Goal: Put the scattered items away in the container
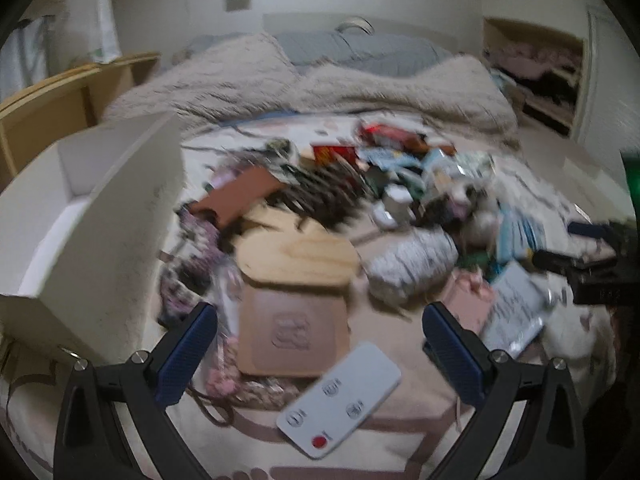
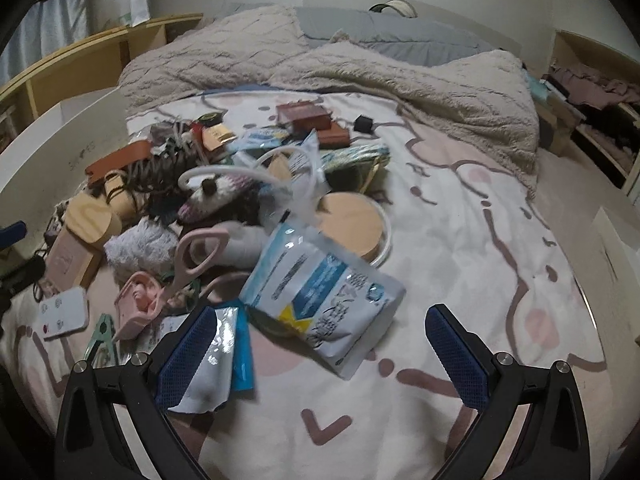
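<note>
Gaping left hand-held gripper (image 1: pixel 320 344) above remote (image 1: pixel 339 399)

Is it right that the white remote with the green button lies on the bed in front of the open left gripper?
Not quite: the remote's button is red, as the left wrist view shows. It does lie on the bed before the open left gripper.

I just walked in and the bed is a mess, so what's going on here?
A person is tidying a heap of small items on the bed into a white container at the left, with a hand-held tool in each hand. Both are open and empty. The left tool hovers near a white remote; the right tool near a blue-and-white pouch. The heap looks untouched.
</note>
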A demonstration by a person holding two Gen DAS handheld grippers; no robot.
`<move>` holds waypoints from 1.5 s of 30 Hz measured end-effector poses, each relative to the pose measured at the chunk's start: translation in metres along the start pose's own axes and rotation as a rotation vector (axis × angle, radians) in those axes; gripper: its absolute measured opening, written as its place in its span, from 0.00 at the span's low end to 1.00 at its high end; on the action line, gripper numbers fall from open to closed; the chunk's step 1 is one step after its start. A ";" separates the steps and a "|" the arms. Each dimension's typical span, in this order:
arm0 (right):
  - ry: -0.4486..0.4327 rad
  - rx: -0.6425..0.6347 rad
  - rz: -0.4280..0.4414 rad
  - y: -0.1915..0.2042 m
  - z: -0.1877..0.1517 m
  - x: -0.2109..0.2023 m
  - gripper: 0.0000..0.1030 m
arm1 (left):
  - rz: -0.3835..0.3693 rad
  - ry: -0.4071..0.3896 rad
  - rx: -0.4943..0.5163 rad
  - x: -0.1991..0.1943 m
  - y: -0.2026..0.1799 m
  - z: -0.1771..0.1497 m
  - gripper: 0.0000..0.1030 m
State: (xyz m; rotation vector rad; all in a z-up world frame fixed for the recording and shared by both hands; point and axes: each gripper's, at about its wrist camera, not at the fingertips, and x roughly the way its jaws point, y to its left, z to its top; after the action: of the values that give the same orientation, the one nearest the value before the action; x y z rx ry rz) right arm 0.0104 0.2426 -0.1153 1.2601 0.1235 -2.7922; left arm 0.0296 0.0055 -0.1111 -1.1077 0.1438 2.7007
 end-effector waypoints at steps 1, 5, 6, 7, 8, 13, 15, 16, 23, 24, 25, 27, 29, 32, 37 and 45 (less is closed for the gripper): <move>0.004 -0.008 0.004 0.002 0.000 0.001 1.00 | -0.021 0.023 0.003 0.003 -0.002 -0.003 1.00; 0.024 -0.056 0.024 0.013 -0.003 0.002 1.00 | -0.096 0.103 -0.009 0.012 -0.005 -0.010 1.00; 0.028 -0.065 0.029 0.015 -0.004 0.002 1.00 | -0.110 0.116 -0.015 0.013 -0.005 -0.011 1.00; 0.030 -0.073 0.035 0.017 -0.005 0.002 1.00 | -0.122 0.127 -0.021 0.014 -0.005 -0.012 1.00; 0.032 -0.078 0.040 0.019 -0.004 0.002 1.00 | -0.131 0.138 -0.026 0.014 -0.005 -0.013 1.00; 0.037 -0.122 0.068 0.030 -0.006 0.001 1.00 | -0.161 0.177 -0.058 0.019 -0.002 -0.017 1.00; 0.040 -0.143 0.074 0.035 -0.008 0.001 1.00 | -0.167 0.179 -0.065 0.018 -0.001 -0.016 1.00; 0.041 -0.157 0.075 0.039 -0.009 0.001 1.00 | -0.170 0.183 -0.066 0.018 -0.001 -0.017 1.00; 0.037 -0.242 0.064 0.058 -0.016 0.002 1.00 | -0.260 0.252 -0.093 0.022 -0.002 -0.021 1.00; 0.032 -0.251 0.054 0.060 -0.017 0.001 1.00 | -0.294 0.274 -0.112 0.023 -0.002 -0.023 1.00; 0.023 -0.259 0.045 0.062 -0.018 0.001 1.00 | -0.331 0.298 -0.132 0.025 -0.002 -0.024 1.00; 0.010 -0.285 0.021 0.065 -0.020 0.001 1.00 | -0.367 0.324 -0.149 0.025 -0.003 -0.027 1.00; 0.005 -0.309 0.011 0.069 -0.022 0.002 1.00 | -0.377 0.333 -0.136 0.023 -0.006 -0.028 1.00; -0.008 -0.354 0.003 0.076 -0.024 0.000 1.00 | -0.417 0.348 -0.125 0.019 -0.010 -0.028 1.00; -0.033 -0.439 0.013 0.092 -0.030 -0.005 1.00 | -0.363 0.329 -0.063 0.013 -0.013 -0.028 1.00; -0.029 -0.533 0.051 0.120 -0.044 -0.006 1.00 | -0.131 0.314 0.099 0.017 -0.018 -0.036 1.00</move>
State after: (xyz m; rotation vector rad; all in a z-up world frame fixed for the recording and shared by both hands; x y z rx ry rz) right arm 0.0591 0.1282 -0.1447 1.0639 0.7609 -2.4799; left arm 0.0465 0.0198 -0.1487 -1.4484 0.2431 2.3644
